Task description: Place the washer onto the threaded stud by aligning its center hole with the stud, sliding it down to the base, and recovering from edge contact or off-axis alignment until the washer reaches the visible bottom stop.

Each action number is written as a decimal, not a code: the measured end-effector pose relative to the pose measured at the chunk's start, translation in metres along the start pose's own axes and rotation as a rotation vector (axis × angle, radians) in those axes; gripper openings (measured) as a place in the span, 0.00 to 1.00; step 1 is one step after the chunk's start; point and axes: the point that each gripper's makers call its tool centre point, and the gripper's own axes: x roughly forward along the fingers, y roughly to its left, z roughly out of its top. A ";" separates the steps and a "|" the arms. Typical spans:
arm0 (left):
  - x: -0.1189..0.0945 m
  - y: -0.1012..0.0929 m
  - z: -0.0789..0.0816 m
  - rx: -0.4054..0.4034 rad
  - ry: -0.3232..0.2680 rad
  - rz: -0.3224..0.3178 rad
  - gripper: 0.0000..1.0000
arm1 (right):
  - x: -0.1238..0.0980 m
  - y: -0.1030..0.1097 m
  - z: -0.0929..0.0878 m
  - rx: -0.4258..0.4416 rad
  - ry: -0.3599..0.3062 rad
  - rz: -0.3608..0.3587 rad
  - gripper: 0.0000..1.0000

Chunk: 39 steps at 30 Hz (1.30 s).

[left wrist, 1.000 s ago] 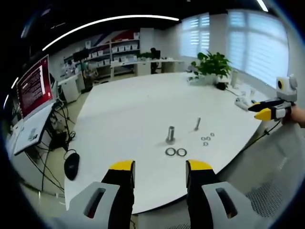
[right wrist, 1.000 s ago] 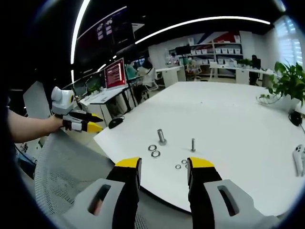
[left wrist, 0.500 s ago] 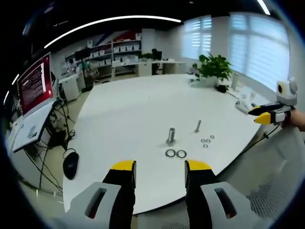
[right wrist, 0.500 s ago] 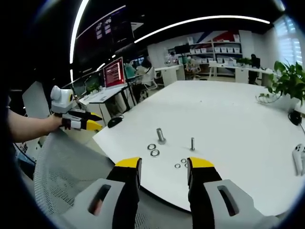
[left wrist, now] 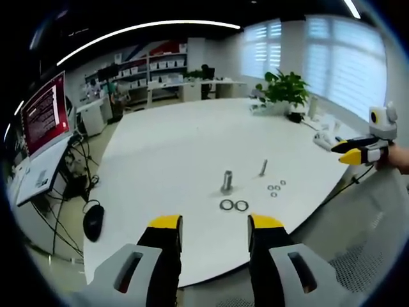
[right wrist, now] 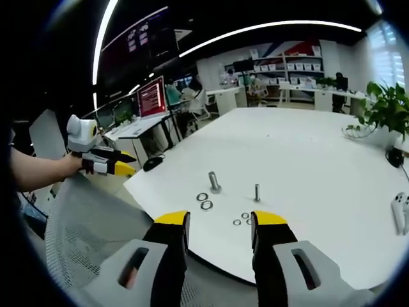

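On the white table stand two upright threaded studs, a thick one and a thin one. Two large washers lie flat in front of the thick stud; small washers lie by the thin one. My left gripper hangs open and empty off the table's near edge. In the right gripper view the thick stud, thin stud, large washers and small washers lie ahead of my open, empty right gripper. Each gripper appears in the other's view: right, left.
A mesh chair back stands between me and the table. A potted plant and a white controller sit toward the table's far side. A red monitor, a mouse and desks stand beside it.
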 end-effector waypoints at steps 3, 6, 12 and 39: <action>0.002 -0.004 -0.003 0.035 0.018 -0.001 0.39 | -0.001 -0.001 -0.001 0.002 0.000 -0.002 0.41; 0.004 -0.004 -0.007 0.056 0.041 -0.003 0.39 | -0.001 -0.001 0.000 0.004 -0.003 -0.005 0.41; 0.006 -0.007 -0.011 0.062 0.063 -0.023 0.39 | -0.001 -0.003 0.001 0.006 -0.004 -0.011 0.41; 0.014 -0.028 -0.033 0.110 0.237 -0.149 0.37 | -0.002 -0.013 -0.003 0.020 0.014 -0.057 0.42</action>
